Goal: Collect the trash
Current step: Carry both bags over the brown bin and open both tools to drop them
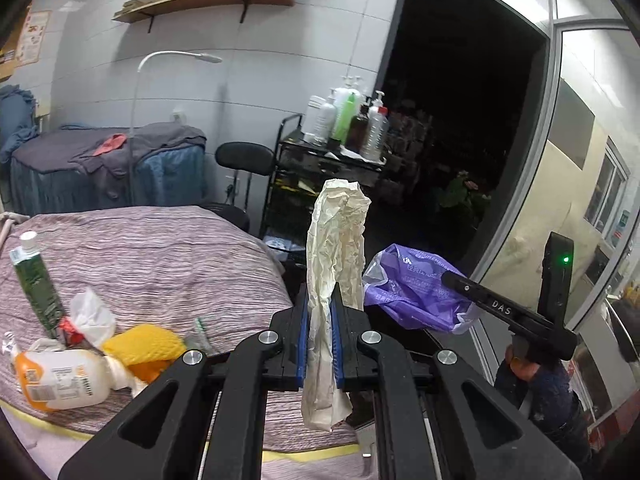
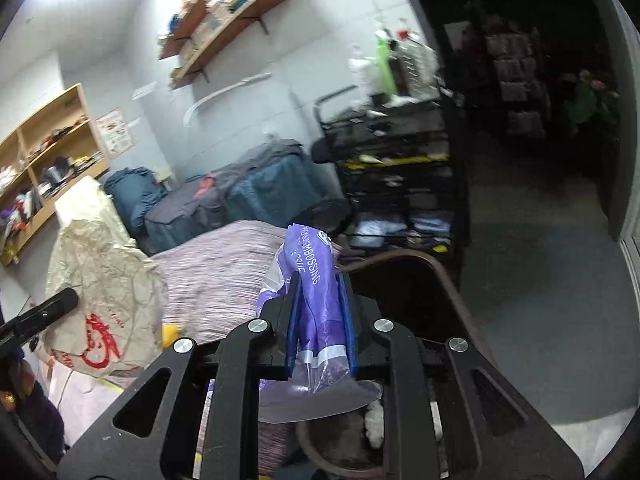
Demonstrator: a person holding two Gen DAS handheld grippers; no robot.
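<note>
In the left wrist view my left gripper point(image 1: 320, 312) is shut on a crumpled cream paper bag point(image 1: 338, 240) that stands up between its blue pads. To its right a purple plastic wrapper point(image 1: 416, 288) hangs from my right gripper point(image 1: 450, 278). The right wrist view shows the right gripper point(image 2: 320, 292) shut on that purple wrapper point(image 2: 312, 276), held over a dark bin with a brown rim point(image 2: 424, 260). The cream bag point(image 2: 104, 276), printed in red, is at the left there. More trash lies on the striped bed point(image 1: 160, 256): a green tube point(image 1: 36, 280), a white bottle point(image 1: 60, 380) and a yellow net point(image 1: 140, 346).
A black cart point(image 1: 296, 184) loaded with bottles stands past the bed's end, beside a dark doorway point(image 1: 460, 120). A glass door point(image 1: 580, 200) runs along the right. A white scrap point(image 2: 374, 424) lies inside the bin. A person's hand point(image 1: 520, 364) holds the right gripper.
</note>
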